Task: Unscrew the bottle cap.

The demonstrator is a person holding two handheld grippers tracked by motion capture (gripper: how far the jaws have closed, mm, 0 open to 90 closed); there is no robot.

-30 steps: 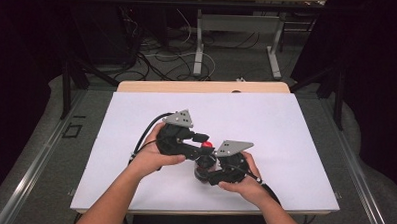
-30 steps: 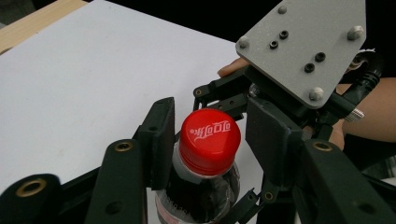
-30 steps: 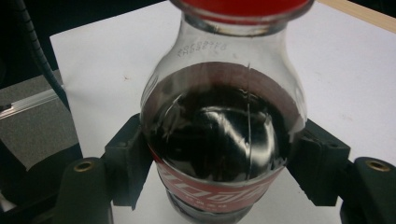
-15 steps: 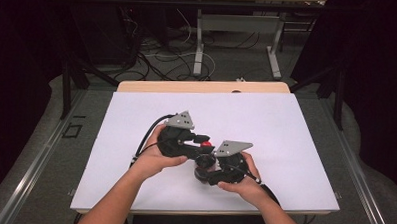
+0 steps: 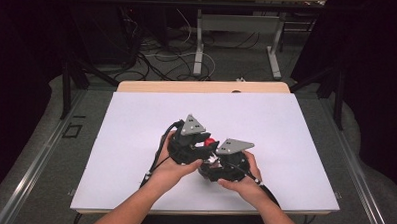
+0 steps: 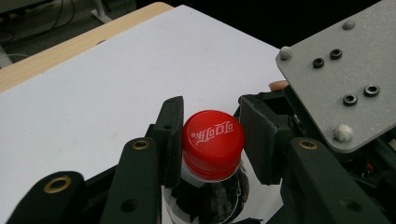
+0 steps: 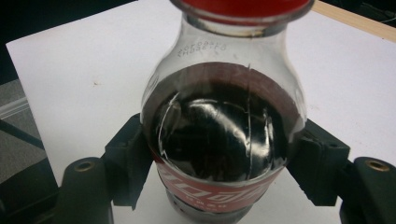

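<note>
Red cap (image 6: 213, 143) clamped mid-sheet, white sheet (image 5: 136, 120) edges well apart

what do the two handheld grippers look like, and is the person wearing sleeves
Both the left gripper and the right gripper are black, each topped by a grey three-cornered plate with dark screw holes. The jaw arms carry brass-coloured rivets and thick black pads. A black cable trails from each. The forearms are bare, no sleeves visible.

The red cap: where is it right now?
In the left gripper view, the red cap sits on the cola bottle between the left gripper pads; the right gripper clamps the bottle's body, near the white mat's front middle.
</note>
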